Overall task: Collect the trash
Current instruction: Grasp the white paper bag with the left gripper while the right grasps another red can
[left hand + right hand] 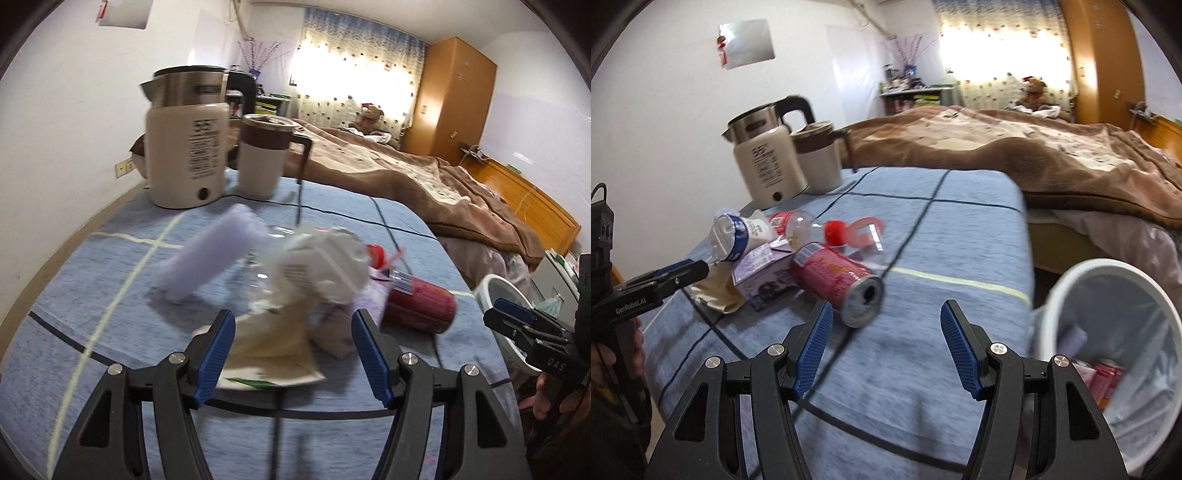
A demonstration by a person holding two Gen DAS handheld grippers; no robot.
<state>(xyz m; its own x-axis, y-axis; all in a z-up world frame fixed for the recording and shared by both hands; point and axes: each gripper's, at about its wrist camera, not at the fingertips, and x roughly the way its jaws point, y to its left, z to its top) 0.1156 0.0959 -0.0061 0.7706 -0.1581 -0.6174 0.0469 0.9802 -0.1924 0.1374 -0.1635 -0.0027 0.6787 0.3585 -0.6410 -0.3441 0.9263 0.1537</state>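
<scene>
Blue-padded left gripper (293,345) spread over beige wrapper (271,356), holding nothing; right gripper (886,341) spread, empty, lower centre, near dented red can (836,282).

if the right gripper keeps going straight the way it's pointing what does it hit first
Most likely the red can lying on its side on the blue tablecloth, just ahead of the right gripper, whose open jaws hold nothing. Depth is unclear; it may meet bare cloth first.
</scene>
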